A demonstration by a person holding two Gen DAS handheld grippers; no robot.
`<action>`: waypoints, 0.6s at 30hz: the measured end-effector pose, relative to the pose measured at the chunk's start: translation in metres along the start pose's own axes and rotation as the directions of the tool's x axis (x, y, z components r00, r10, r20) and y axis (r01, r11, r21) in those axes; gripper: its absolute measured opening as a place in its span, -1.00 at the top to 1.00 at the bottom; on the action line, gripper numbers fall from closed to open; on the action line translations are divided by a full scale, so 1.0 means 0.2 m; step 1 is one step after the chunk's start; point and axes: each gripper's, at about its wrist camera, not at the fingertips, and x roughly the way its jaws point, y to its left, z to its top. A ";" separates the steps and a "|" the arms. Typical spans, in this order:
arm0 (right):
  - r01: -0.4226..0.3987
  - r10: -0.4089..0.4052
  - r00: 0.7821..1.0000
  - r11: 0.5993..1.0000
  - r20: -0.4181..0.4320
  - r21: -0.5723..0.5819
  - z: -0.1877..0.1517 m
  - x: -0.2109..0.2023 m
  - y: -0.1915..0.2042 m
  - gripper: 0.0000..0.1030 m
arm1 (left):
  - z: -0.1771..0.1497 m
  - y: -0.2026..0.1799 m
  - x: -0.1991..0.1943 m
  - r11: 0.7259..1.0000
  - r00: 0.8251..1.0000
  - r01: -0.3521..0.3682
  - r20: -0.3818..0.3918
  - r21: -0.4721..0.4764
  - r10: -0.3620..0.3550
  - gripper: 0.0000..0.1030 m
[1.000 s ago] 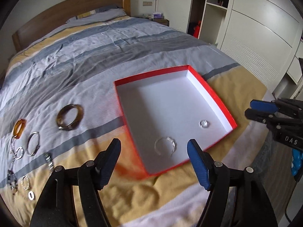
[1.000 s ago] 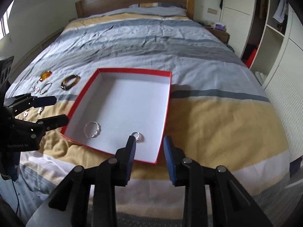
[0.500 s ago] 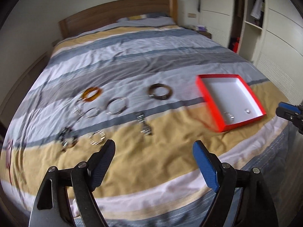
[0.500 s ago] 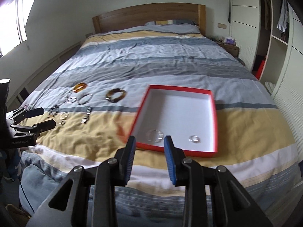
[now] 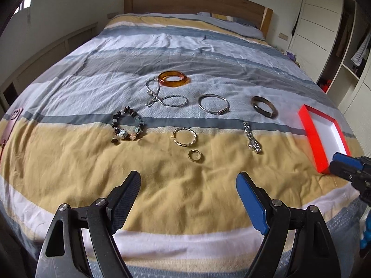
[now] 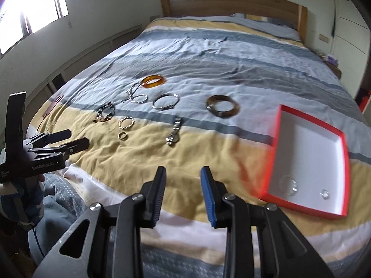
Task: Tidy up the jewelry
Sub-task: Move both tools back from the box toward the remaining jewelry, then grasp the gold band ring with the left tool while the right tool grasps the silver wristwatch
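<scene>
Several pieces of jewelry lie on the striped bedspread: an amber bangle (image 5: 173, 79), a silver chain (image 5: 162, 98), a silver bangle (image 5: 213, 104), a dark bangle (image 5: 264, 109), a beaded bracelet (image 5: 128, 125), a twisted gold bracelet (image 5: 184, 136), a gold ring (image 5: 194, 155) and a silver watch (image 5: 251, 137). A red box with a white inside (image 6: 310, 159) holds a clear bracelet (image 6: 288, 185) and a small ring (image 6: 324, 194). My left gripper (image 5: 189, 185) is open and empty, short of the gold ring. My right gripper (image 6: 183, 183) is open and empty, left of the box.
The wooden headboard (image 5: 197, 2) and pillows are at the far end. White wardrobes (image 5: 324, 23) stand to the right. The bed's near edge with a blue-grey blanket (image 6: 162, 254) lies under both grippers. The left gripper shows at the left of the right wrist view (image 6: 62, 141).
Both grippers have swung left, away from the red box and toward the laid-out jewelry. The box now sits at the right edge of both views. The grippers stay open.
</scene>
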 end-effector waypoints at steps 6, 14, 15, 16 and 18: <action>-0.035 0.036 0.997 0.999 -0.064 0.011 0.07 0.31 -0.02 0.43 | 0.06 0.01 0.25 0.999 0.998 0.028 -0.053 -0.016 -0.029 -0.42; -0.089 0.092 0.991 0.996 -0.098 0.030 0.16 0.59 -0.03 0.43 | 0.08 0.02 0.45 0.999 0.995 0.032 -0.098 -0.026 -0.035 -0.22; -0.094 0.097 0.990 0.995 -0.102 0.030 0.16 0.62 -0.02 0.43 | 0.08 0.02 0.46 0.999 0.994 0.031 -0.100 -0.025 -0.033 -0.20; -0.097 0.100 0.989 0.995 -0.105 0.030 0.16 0.64 -0.02 0.43 | 0.08 0.01 0.46 0.999 0.994 0.030 -0.101 -0.024 -0.033 -0.16; -0.103 0.106 0.988 0.994 -0.110 0.033 0.17 0.68 -0.01 0.43 | 0.08 0.01 0.48 0.999 0.994 0.027 -0.104 -0.021 -0.029 -0.09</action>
